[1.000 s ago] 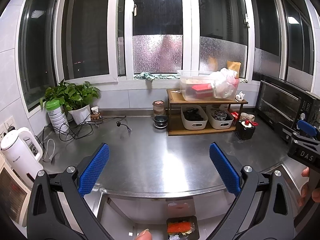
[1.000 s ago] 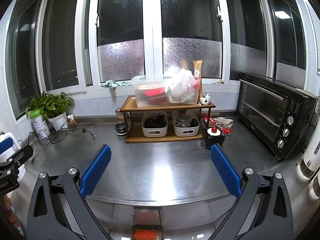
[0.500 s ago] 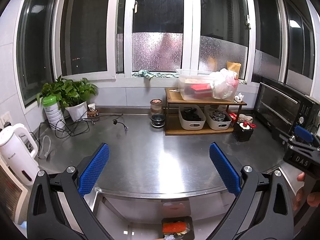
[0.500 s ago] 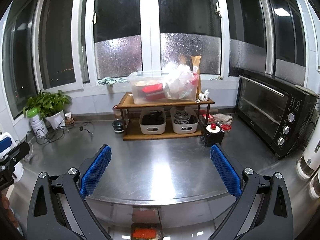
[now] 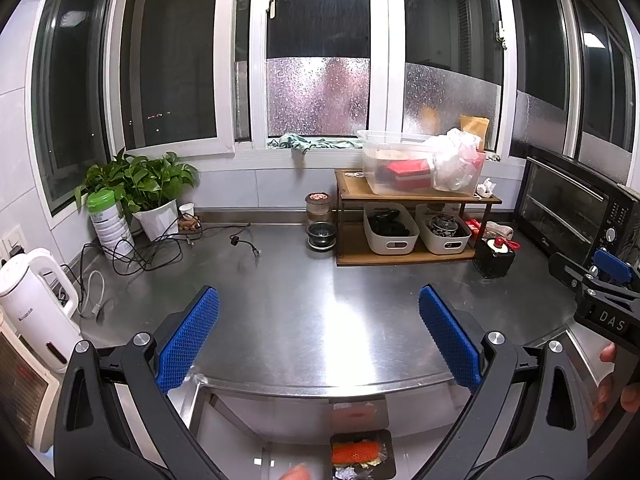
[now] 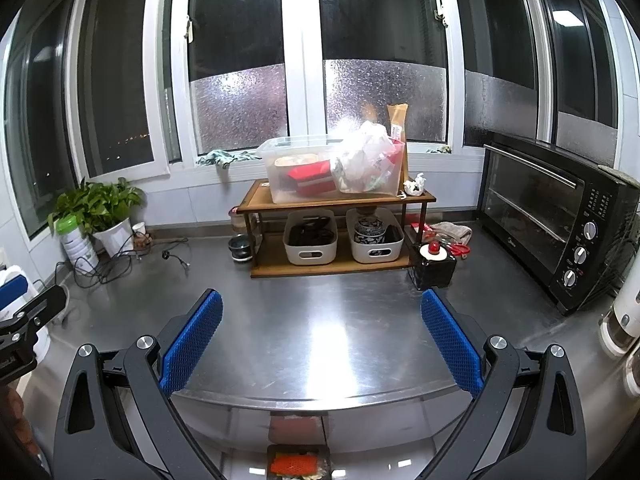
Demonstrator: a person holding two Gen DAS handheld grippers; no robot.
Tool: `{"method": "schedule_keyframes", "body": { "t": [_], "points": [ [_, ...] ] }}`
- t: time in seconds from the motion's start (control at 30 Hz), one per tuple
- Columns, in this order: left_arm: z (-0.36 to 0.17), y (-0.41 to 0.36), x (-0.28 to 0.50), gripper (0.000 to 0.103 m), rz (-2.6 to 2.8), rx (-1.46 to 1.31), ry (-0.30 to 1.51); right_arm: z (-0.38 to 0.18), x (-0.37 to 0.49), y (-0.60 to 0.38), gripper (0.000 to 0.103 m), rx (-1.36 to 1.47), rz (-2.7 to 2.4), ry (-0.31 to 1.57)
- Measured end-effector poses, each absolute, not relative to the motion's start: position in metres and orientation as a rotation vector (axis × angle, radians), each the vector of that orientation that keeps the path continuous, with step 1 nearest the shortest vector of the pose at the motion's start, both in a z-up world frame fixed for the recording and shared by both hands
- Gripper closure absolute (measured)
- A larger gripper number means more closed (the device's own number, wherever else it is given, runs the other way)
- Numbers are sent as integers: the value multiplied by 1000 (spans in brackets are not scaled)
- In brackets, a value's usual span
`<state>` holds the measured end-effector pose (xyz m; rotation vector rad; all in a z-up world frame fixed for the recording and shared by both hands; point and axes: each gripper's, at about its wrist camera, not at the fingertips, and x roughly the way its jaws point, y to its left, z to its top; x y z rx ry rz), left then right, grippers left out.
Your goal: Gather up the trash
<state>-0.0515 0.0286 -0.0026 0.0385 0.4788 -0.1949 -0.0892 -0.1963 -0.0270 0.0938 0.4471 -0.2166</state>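
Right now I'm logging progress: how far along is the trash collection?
Nothing looks collected. Both tools, left and right, hang open and empty above the steel counter. A crumpled white scrap sits on the wooden shelf, and a black food tray lies below the counter edge; both seem left.

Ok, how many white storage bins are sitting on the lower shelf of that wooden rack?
2. The left white bin holds dark items; the right white bin sits beside it with a patterned bowl inside, both under the wooden rack top. More could be hidden behind them.
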Motion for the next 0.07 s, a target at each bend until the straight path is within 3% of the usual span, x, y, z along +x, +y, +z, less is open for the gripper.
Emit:
{"method": "schedule_keyframes", "body": {
  "t": [0.07],
  "points": [
    [-3,29,-48,8,-199,39,485,-27,-87,-196,3,93,-217,449]
  ]
}}
